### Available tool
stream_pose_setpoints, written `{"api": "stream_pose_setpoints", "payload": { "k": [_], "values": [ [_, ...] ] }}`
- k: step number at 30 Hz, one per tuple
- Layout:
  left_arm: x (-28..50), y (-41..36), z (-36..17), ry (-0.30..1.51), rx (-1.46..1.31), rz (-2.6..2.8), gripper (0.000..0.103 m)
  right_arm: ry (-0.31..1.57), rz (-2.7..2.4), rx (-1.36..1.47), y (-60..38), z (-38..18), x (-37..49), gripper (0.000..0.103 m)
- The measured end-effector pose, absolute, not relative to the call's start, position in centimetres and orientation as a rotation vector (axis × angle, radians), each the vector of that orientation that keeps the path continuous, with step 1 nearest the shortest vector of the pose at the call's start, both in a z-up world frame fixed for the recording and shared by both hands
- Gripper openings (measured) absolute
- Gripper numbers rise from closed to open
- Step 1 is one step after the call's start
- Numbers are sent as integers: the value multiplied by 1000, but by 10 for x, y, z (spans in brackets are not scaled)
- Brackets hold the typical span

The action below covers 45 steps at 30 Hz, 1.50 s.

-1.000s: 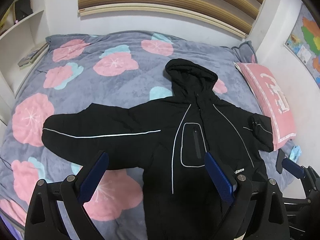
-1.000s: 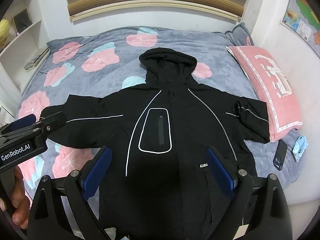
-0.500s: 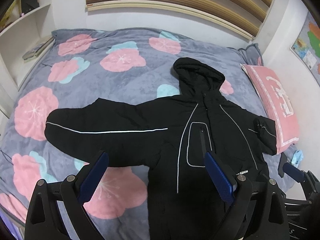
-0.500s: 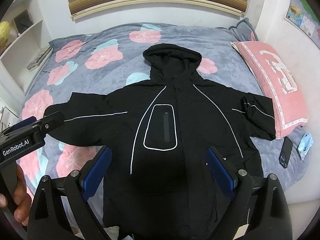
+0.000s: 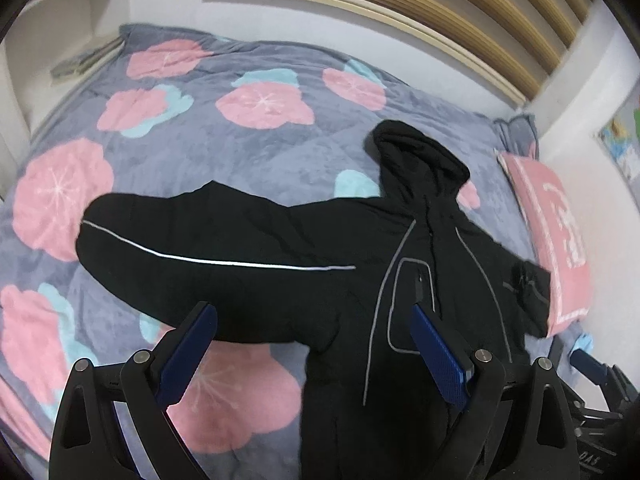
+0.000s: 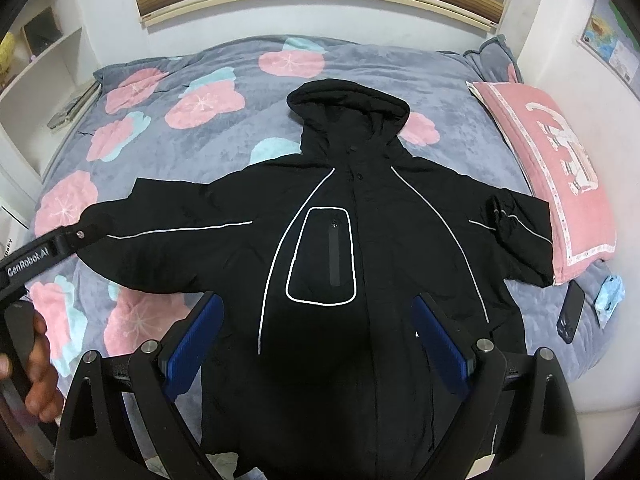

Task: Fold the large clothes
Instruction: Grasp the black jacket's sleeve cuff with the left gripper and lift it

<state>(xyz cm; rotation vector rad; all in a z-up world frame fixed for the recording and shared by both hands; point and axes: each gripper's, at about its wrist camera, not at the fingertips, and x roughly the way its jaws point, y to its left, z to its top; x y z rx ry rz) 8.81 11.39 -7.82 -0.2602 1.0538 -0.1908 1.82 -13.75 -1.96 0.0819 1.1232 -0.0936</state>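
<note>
A black hooded jacket (image 6: 360,264) with thin reflective stripes lies front-up on the bed, hood toward the headboard; it also shows in the left wrist view (image 5: 420,320). Its left sleeve (image 5: 192,264) stretches out flat. Its right sleeve (image 6: 516,236) is bunched against the pink pillow. My left gripper (image 5: 316,352) is open and empty, above the left sleeve's lower edge. My right gripper (image 6: 320,336) is open and empty, above the jacket's lower front. The left gripper's body (image 6: 44,252) shows at the left of the right wrist view.
The bed has a grey blanket with pink flowers (image 6: 200,100). A pink pillow (image 6: 560,184) lies at the right edge, with a dark phone (image 6: 570,312) and a small light blue item (image 6: 610,294) beside it. White shelves (image 6: 36,60) stand on the left.
Both grippers have moved forward and closer to the jacket, which looks larger now. The left gripper's view has swung left toward the outstretched sleeve. The jacket has not moved.
</note>
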Motion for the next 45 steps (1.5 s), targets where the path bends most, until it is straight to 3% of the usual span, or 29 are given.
{"api": "stream_pose_setpoints", "payload": {
  "k": [12,21,27,29,30,32,33,38,42,45],
  "values": [
    [109,325,-153,931,-619,139,96,1209,-94,22,-118,-51,67,96],
    [150,403,-250,1001,-814,200,96,1273,-19,-76,-73,-75,99,96],
    [177,419,-287,1027,-858,222,96,1308,4,-131,-59,-87,115,96],
    [186,420,-299,1031,-884,201,72,1317,8,-134,-58,-90,120,96],
    [189,420,-302,1039,-883,185,52,1321,7,-139,-57,-92,123,96],
    [190,415,-295,1021,-837,195,25,1328,9,-142,-55,-94,125,96],
    [187,411,-285,1000,-810,198,19,1334,12,-142,-55,-96,127,96],
    [151,406,-236,912,-731,349,15,1345,21,-134,-54,-102,130,96],
    [148,415,-279,1066,-789,433,15,1366,36,-88,-61,-108,130,96],
    [153,401,-262,1029,-684,387,15,1352,23,-83,-69,-107,126,96]
  ]
}}
